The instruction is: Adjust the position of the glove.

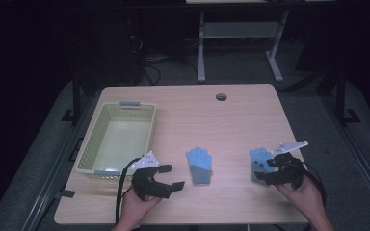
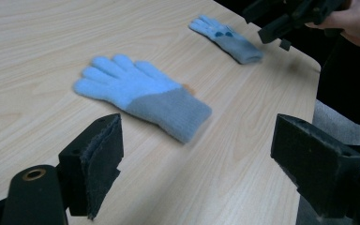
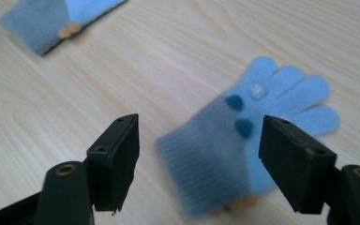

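Tongs on both sides stand wide, nothing between the pads. Left tongs [image 1: 167,177] sit low over the near edge of the counter [image 1: 241,115], jaws pointed toward the middle glove [image 1: 199,165], apart from it. Right tongs [image 1: 271,169] hover over the right glove [image 1: 258,159]; in the right gripper view the glove [image 3: 243,140] lies flat on the wood below the open jaws, pads not pressing on it.

Both gloves: knit, light blue fingers and palm, grey-blue ribbed cuff. Middle glove [image 2: 140,93] lies flat, fingers pointing away from the person, cuff toward the near edge, a small tan tab at the cuff seam. Right glove shows two dark blue dots and one pale dot on its face; a tan tab shows at the cuff end.

Gloves well apart, bare wood between them. Right glove lies near the counter's right edge. Pale green basket [image 1: 101,163] sits at the left side, just beside the left tongs. Far half of the counter bare but for a round cable hole [image 1: 221,96].
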